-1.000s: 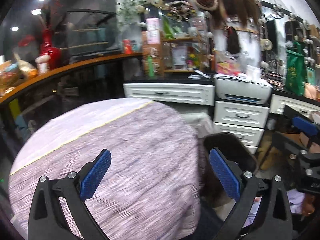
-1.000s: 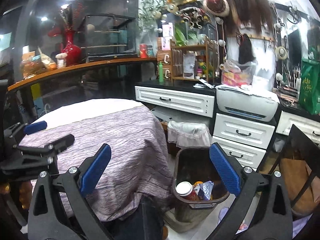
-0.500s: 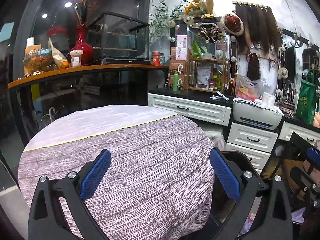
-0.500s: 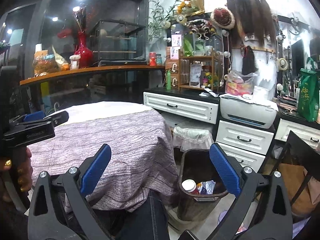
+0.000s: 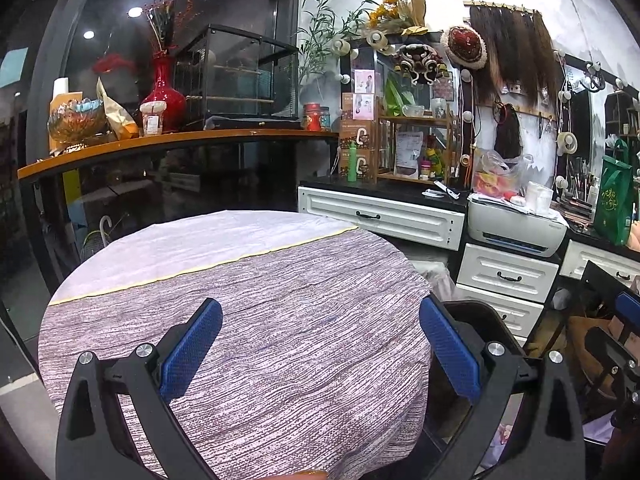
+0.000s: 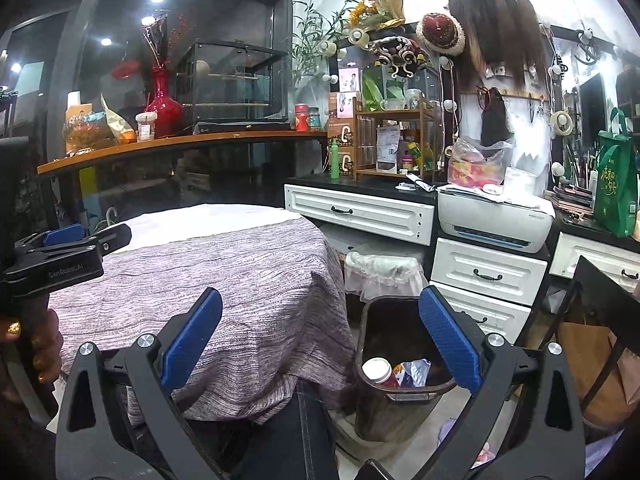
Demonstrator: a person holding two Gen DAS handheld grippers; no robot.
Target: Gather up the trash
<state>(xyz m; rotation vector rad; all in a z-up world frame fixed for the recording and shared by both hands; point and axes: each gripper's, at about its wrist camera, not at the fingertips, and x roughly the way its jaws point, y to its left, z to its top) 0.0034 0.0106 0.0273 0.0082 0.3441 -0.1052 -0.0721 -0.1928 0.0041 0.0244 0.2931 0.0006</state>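
Left gripper (image 5: 320, 350): jaws spread, empty, now steadied above the cloth-covered surface (image 5: 248, 280). Right gripper (image 6: 320, 338): jaws spread, empty. Bin (image 6: 370, 396): beside surface, cup (image 6: 376, 369) and wrapper (image 6: 414, 372) inside. Collection appears finished.

right gripper (image 6: 320, 328) spread wide, dark trash bin (image 6: 400, 394) holding cup (image 6: 377, 369) and wrapper (image 6: 412, 372)
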